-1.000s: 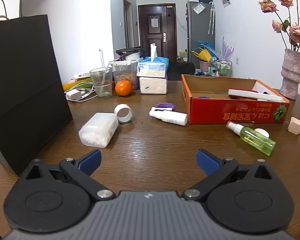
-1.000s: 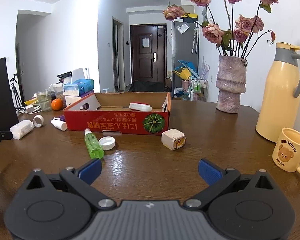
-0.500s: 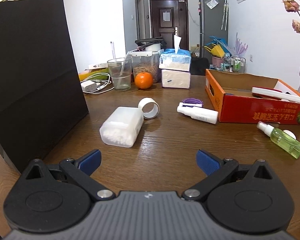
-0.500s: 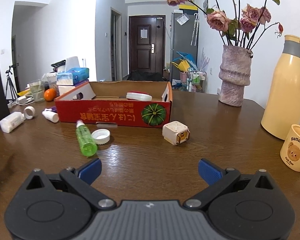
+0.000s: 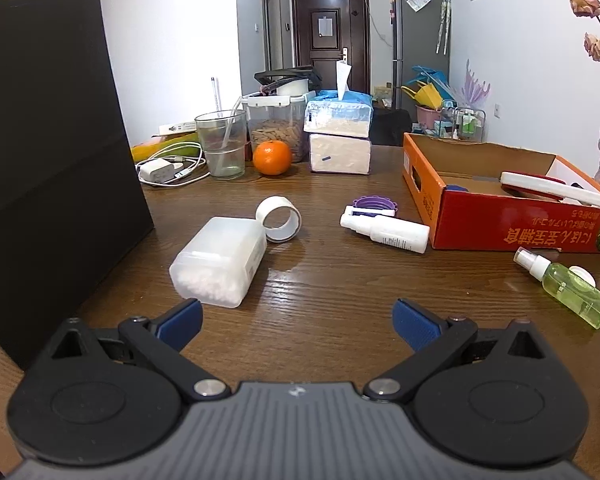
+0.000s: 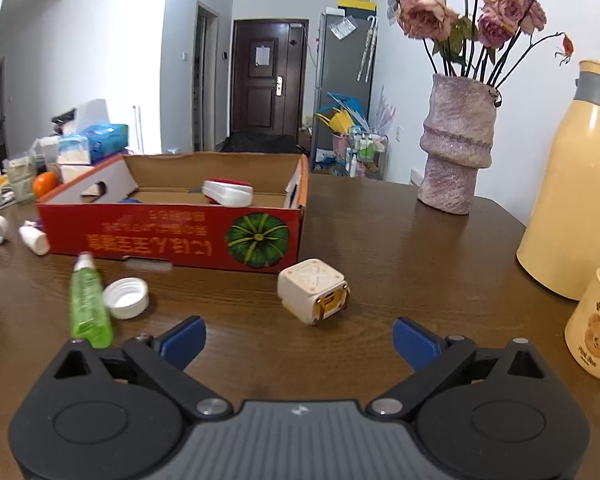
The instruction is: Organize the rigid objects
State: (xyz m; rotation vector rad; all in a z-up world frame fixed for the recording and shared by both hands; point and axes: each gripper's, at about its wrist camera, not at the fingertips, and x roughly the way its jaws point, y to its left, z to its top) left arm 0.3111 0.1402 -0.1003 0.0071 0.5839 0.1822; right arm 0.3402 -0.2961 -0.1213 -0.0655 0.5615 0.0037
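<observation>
My left gripper stands open over the brown table, empty, just short of a translucent box of cotton swabs. Beyond that lie a white tape ring, a white spray bottle and a purple lid. A red cardboard box holds a white and red item. My right gripper is wide, its jaws closing, nothing between them; a cream cube charger lies just ahead. A green spray bottle and a white cap lie left of it, before the red box.
A tall black paper bag stands at the left. At the back are a glass, an orange, a nut jar and tissue packs. On the right stand a flower vase, a yellow thermos and a bear mug.
Both grippers moved forward: the swab box and tape ring came nearer the left one, the cube charger and green bottle nearer the right one. The right jaws narrowed slightly.
</observation>
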